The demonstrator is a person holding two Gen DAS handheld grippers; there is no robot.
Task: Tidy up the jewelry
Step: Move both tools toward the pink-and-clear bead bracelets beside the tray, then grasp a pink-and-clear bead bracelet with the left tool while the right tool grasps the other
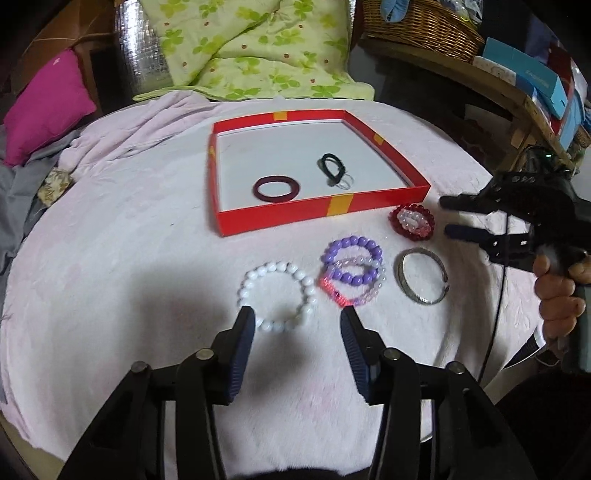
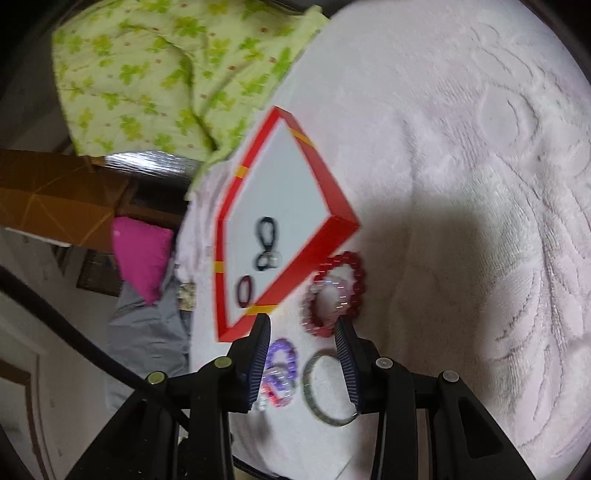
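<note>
A red shallow box [image 1: 321,212] [image 2: 334,218] on the pink cloth holds a dark red hair band [image 1: 276,188] [image 2: 244,291] and a black clasp [image 1: 332,168] [image 2: 266,243]. In front of it lie a white bead bracelet [image 1: 277,295], purple bead bracelets [image 1: 352,271] [image 2: 281,363], a red bead bracelet [image 1: 411,222] [image 2: 334,293] and a silver bangle [image 1: 423,280] [image 2: 325,387]. My left gripper [image 1: 297,317] is open, just before the white bracelet. My right gripper [image 2: 303,325] [image 1: 452,216] is open, just short of the red bracelet.
A green patterned quilt [image 1: 255,48] [image 2: 166,81] and a magenta pillow [image 1: 48,107] [image 2: 142,253] lie behind the pink cloth [image 1: 110,258]. A wicker basket [image 1: 421,26] and blue boxes [image 1: 532,77] stand on a shelf at the right.
</note>
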